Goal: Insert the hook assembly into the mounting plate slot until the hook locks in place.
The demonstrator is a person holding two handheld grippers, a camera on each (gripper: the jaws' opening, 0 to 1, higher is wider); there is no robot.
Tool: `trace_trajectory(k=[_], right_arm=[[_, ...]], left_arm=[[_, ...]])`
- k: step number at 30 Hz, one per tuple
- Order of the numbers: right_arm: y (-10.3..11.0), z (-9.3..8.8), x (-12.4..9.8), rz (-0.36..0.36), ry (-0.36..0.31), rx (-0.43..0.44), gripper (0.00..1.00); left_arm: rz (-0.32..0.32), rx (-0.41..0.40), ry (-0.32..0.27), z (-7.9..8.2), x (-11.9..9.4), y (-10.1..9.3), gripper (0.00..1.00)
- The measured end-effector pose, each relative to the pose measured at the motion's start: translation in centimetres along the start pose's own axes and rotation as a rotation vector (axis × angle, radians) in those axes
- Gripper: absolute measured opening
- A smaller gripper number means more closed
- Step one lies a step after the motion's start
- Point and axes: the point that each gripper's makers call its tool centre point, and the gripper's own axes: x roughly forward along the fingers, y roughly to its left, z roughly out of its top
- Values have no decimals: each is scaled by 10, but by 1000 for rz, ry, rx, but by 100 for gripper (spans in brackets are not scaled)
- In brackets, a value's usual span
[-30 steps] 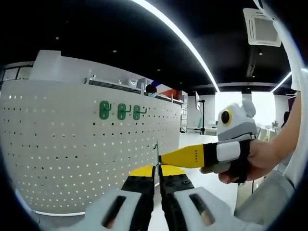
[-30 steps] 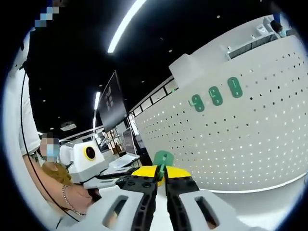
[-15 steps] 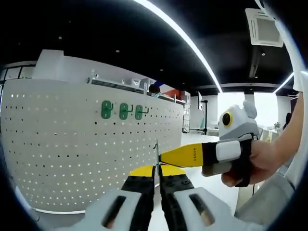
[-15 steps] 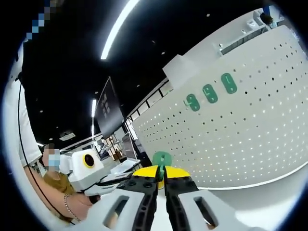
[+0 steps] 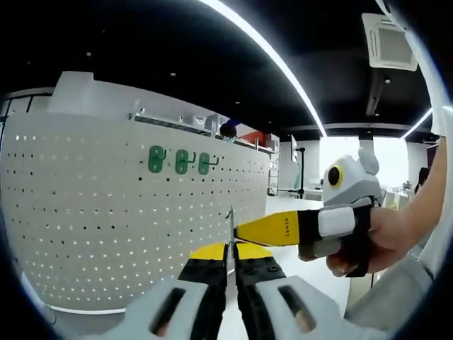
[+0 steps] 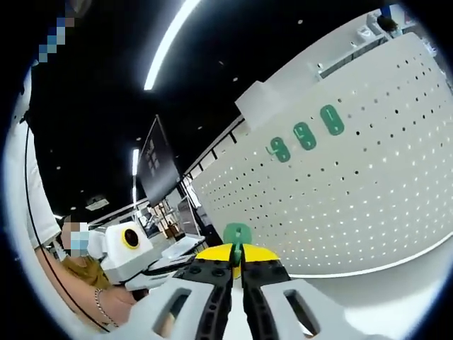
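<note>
Right gripper (image 6: 236,268) jaws clenched on green hook assembly (image 6: 237,237); left gripper (image 5: 231,263) pinches its thin edge. White pegboard (image 5: 106,212) well apart, three hooks (image 5: 180,160) already mounted. Insertion not started.

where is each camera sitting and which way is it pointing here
Left gripper view: rides the left hand-held gripper, looking along its shut jaws at the white pegboard with three green hooks; the right hand-held gripper and a hand enter from the right.
Right gripper view: rides the right hand-held gripper, tilted, jaws shut on a green hook plate, facing the pegboard; a person's arm shows at left.
Shared: pegboard, three hooks.
</note>
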Motion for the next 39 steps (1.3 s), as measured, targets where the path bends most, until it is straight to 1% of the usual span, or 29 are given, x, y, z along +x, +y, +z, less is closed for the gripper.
trace_trajectory(k=[1, 3, 5, 7, 8, 9, 11, 13, 17, 20, 22, 24, 25, 27, 30, 33, 36, 39], right_arm=[[0, 0, 0, 0, 3, -5, 0], [-1, -1, 0, 4, 11, 23, 0], [-2, -2, -1, 0, 12, 15, 0], [-1, -1, -1, 0, 13, 13, 0], [-1, -1, -2, -1, 12, 12, 0], [-1, -1, -2, -1, 14, 8, 0], [-1, -1, -2, 1, 17, 16, 0], [-2, -2, -2, 0, 23, 15, 0], [-1, -3, -3, 2, 27, 19, 0], [-1, -4, -2, 2, 30, 20, 0], [-1, -4, -2, 4, 32, 20, 0], [-1, -4, -2, 5, 34, 18, 0], [-1, -4, -3, 6, 36, 22, 0], [-1, -5, -3, 6, 38, 18, 0], [1, -5, -3, 14, 38, 32, 0], [1, -6, -4, 16, 38, 47, 0], [1, -6, -3, 16, 40, 51, 0], [1, -6, -3, 13, 43, 52, 0]], left_arm=[[-1, -2, 0, 0, 0, 0, 3], [-5, -11, 7, -2, 0, 0, 3], [-17, -22, 8, -2, 0, -1, 3], [-17, 3, 15, -2, 1, -1, 4], [-18, 1, 14, -2, 1, -2, 4], [-19, -7, 15, -2, 1, -2, 4], [-30, -51, 16, -2, 2, -3, 5], [-35, -41, 23, -4, 2, -3, 6], [-59, -40, 51, -8, 3, -6, 18], [-73, -46, 65, -11, 3, -9, 24], [-80, -45, 81, -14, 4, -9, 32], [-112, -63, 89, -17, 4, -14, 38], [-117, -66, 99, -20, 5, -15, 44], [-124, -33, 121, -25, 6, -17, 50], [-133, -32, 136, -28, 7, -19, 56], [-146, -42, 161, -35, 9, -22, 67], [-160, -27, 181, -39, 9, -27, 73], [-170, -32, 207, -45, 10, -30, 84]])
